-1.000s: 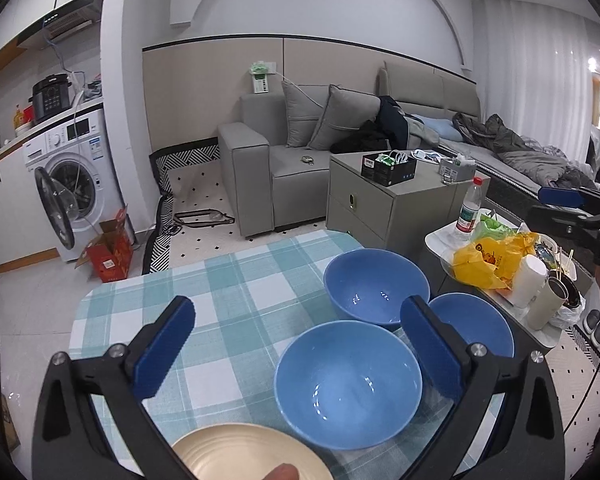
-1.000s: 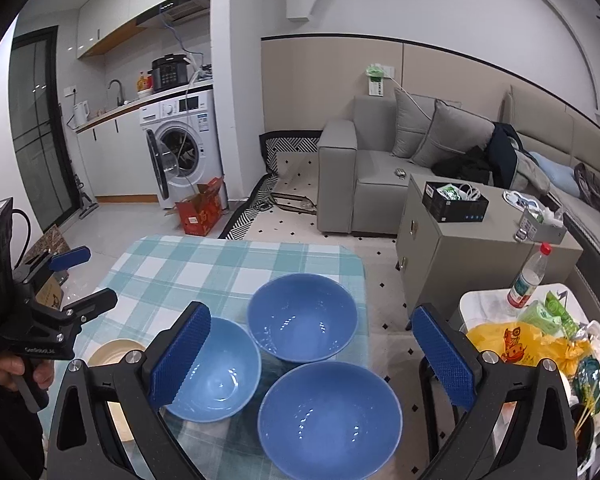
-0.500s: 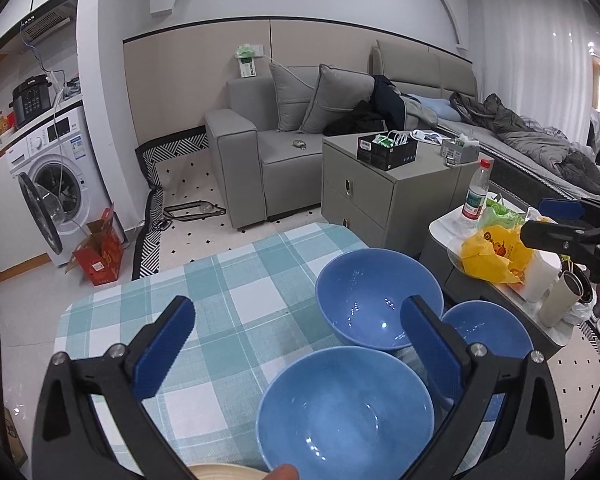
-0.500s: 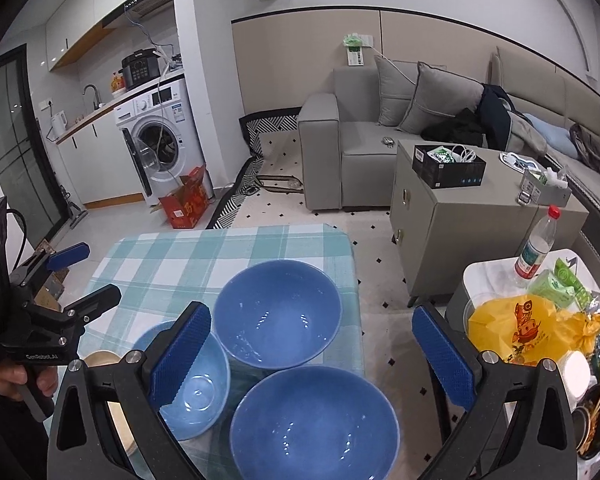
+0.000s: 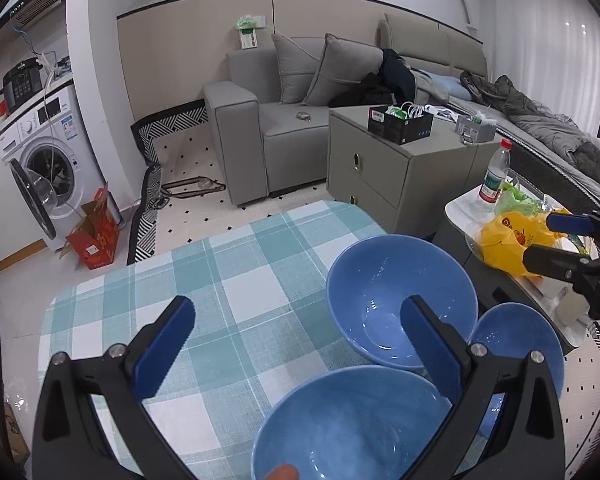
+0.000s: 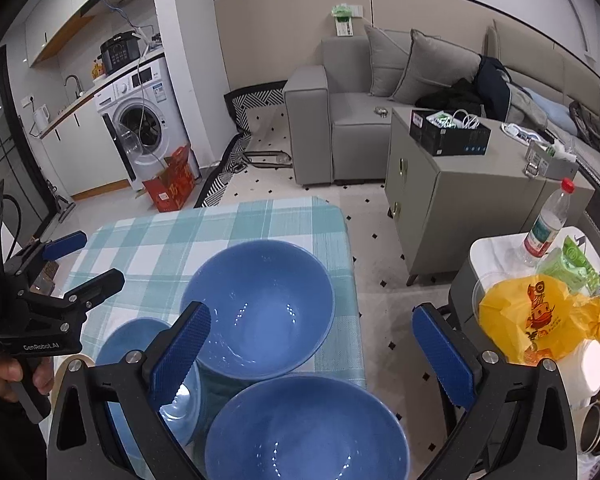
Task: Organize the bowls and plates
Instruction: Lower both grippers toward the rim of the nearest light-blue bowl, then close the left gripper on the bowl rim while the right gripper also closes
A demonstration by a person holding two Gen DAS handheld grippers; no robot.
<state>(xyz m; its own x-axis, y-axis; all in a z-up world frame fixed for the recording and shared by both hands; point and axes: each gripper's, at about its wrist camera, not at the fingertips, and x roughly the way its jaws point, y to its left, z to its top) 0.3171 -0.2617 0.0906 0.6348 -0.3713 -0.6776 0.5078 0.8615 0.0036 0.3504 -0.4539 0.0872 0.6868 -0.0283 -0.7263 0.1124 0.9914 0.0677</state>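
Both grippers hang spread and empty over a checked tablecloth (image 5: 236, 292): the left gripper (image 5: 296, 346) above the nearest blue bowl (image 5: 352, 424), the right gripper (image 6: 312, 354) above another (image 6: 308, 428). Between and beyond them sits the far blue bowl (image 6: 260, 308), touching its neighbours. Farther off stand a grey cabinet (image 6: 460, 192), sofa (image 5: 276, 128) and washing machine (image 6: 140, 120).

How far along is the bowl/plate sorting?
Done: nothing visibly stacked; three blue bowls sit apart on the table: far bowl, near bowl, small bowl. In hand: nothing; left gripper and right gripper open above them. Left: nest bowls, handle plate.
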